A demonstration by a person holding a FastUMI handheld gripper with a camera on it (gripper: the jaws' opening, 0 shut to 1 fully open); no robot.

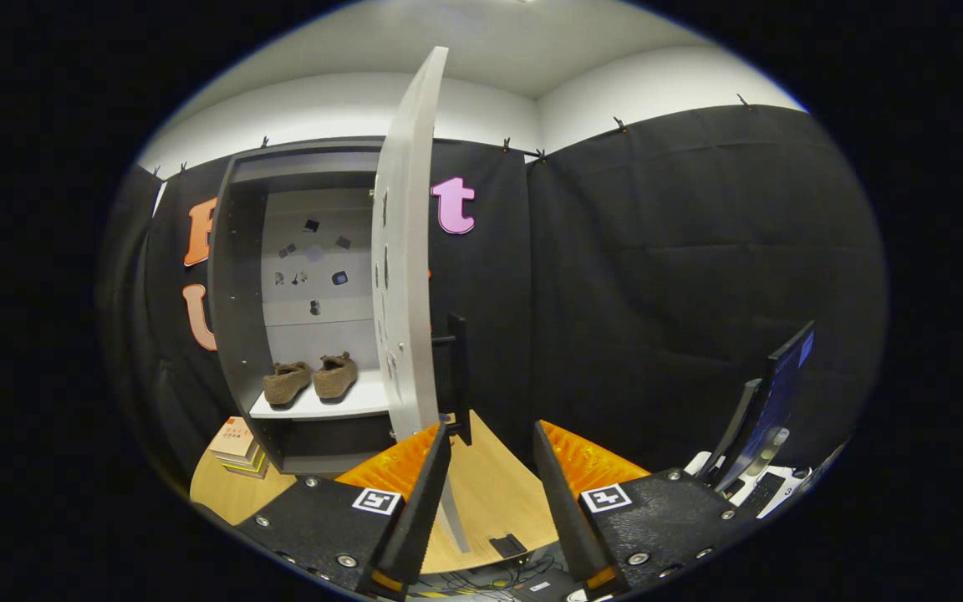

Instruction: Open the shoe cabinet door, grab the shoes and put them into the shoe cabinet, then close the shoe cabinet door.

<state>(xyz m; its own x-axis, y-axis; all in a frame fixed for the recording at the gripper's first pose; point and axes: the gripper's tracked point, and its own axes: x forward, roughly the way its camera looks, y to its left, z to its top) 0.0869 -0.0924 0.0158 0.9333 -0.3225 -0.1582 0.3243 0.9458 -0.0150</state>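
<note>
Gripper (491,439) released, fingers spread wide, nothing between them but bare worktop (494,489)
Shoe cabinet (306,309) upright on the worktop, ahead and left of the fingers, dark frame, pale back panel
Cabinet door (405,251) swung open, seen nearly edge-on, lower corner close to the left fingertip; contact with the finger not clear
Black handle (458,368) on the door's outer face, just above the gap between the fingers
Pair of brown shoes (312,378) already inside the cabinet, side by side on the white shelf (323,406), toes toward the opening, the two nearly touching
Small dark marks scattered on the back panel above the shoes, too small to identify
Stack of books (235,443) on the worktop, against the cabinet's lower left corner
Monitor (774,401) seen from behind, well right of the fingers, keyboard (770,492) at its foot
Small dark object (508,545) lying on the worktop between the fingers, kind unclear
</note>
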